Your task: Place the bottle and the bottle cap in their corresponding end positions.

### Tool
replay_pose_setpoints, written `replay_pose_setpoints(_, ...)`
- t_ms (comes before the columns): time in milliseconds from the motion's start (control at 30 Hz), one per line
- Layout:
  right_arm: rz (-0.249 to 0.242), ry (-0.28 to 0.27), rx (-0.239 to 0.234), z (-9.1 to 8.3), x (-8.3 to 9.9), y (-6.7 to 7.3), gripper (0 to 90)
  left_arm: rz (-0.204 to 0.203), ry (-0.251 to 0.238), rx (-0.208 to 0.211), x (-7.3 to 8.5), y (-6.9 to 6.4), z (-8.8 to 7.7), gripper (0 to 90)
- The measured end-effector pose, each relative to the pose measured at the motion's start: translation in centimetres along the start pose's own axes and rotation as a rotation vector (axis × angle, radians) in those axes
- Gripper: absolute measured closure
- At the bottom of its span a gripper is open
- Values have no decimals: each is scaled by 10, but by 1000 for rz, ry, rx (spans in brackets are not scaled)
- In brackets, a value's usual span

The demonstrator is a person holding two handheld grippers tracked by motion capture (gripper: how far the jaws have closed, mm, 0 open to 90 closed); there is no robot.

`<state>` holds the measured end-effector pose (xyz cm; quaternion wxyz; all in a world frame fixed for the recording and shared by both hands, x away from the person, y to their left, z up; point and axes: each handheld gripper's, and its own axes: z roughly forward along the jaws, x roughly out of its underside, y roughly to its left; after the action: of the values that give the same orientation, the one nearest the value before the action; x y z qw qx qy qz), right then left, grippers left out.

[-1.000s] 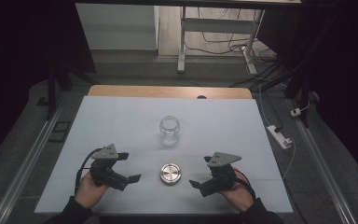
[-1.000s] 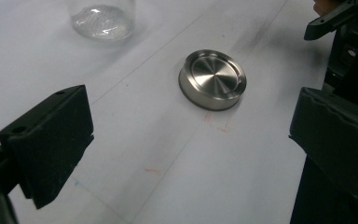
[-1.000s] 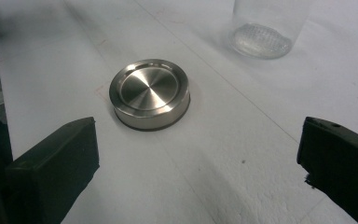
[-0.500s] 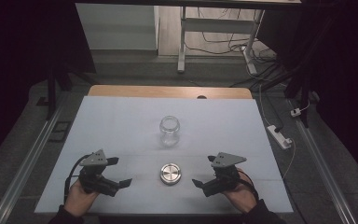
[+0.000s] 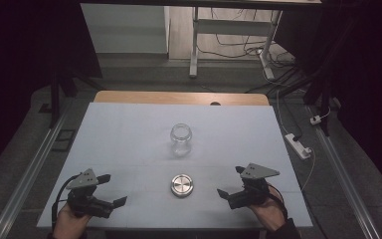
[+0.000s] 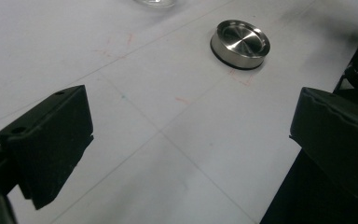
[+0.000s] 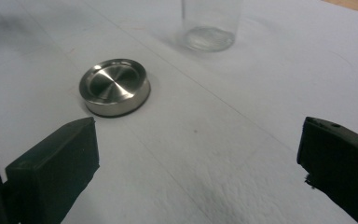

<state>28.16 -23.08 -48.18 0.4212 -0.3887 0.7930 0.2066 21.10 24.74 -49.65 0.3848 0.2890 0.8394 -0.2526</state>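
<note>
Close to the person, the left claw (image 5: 107, 190) sits low over the tabletop (image 5: 129, 129) with its two black jaws wide apart and nothing between them. The right claw (image 5: 231, 183) is on the other side, and its jaws are wide apart too, holding nothing.

Between the two claws, a little farther out, lies a round metal lid (image 5: 182, 184). It lies flat on the tabletop with its hollow side up. It looks shiny and hard, so it will not bend, but it may slip. It is low and flat, so a claw should pinch it across its rim, one jaw on each side.

Farther back, in the middle of the tabletop, stands a clear glass jar (image 5: 181, 139). It is upright and open at the top, and it looks empty. Glass is smooth and can break, so it wants a gentle squeeze around its body, not a hard one. The lid and the jar are apart, not touching.
</note>
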Motion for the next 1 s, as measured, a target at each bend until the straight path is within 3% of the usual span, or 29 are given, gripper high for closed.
replay_pose_setpoints(633,106,-2,149,-45,34,-18,0,-68,-2,-84,29,4,-21,0)
replay_pose_setpoints(833,137,23,188,-54,45,-20,0,-100,14,-119,39,7,-26,0)
replay_pose_setpoints(1000,177,35,197,-60,54,-22,0,-93,60,-158,46,6,-25,0)
